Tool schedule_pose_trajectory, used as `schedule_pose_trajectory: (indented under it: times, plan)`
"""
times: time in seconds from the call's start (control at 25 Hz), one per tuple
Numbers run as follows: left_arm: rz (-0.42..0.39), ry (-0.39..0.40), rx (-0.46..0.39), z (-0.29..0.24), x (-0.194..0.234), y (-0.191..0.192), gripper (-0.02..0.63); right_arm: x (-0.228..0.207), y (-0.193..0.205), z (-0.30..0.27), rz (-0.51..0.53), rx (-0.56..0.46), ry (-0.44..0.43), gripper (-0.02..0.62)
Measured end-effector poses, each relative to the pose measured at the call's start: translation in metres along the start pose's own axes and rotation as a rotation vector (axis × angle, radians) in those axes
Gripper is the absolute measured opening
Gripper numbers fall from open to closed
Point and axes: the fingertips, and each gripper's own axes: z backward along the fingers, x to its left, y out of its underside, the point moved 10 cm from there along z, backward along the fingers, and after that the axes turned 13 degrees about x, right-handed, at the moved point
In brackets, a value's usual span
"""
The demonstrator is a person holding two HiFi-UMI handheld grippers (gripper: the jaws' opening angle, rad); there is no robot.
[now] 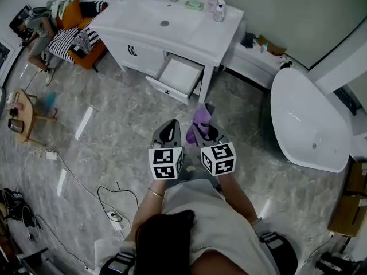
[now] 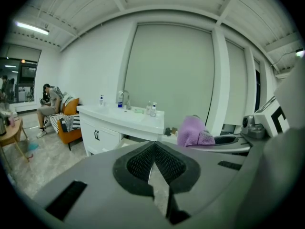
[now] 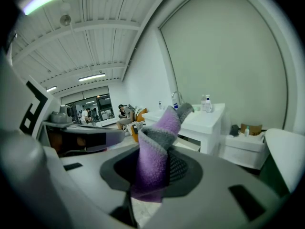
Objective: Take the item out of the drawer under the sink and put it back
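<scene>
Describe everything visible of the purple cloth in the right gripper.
The purple cloth is soft and fleecy, purple with a grey band and grey tip. Bunched, one end is clamped between the right gripper's jaws, the other poking out past them. Only the jaws touch it; it is held above the floor, short of the open drawer.

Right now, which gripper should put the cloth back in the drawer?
Right. The right gripper has its jaws shut on the cloth, and the drawer stands open ahead. The left gripper is shut and empty.
</scene>
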Motion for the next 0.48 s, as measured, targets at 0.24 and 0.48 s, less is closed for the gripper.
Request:
schedule_pose_trajectory:
  times: [0.24,0.48]
  plan:
    - [-0.001,-0.004,-0.004,-0.005,0.003,-0.001,0.003,-0.002,0.001,-0.004,-0.005,0.009,0.001,0.120]
    - [-0.021,0.015,-0.002,-0.020,0.019,-0.003,0.003,-0.004,-0.003,-0.022,-0.007,0.005,0.020,0.120]
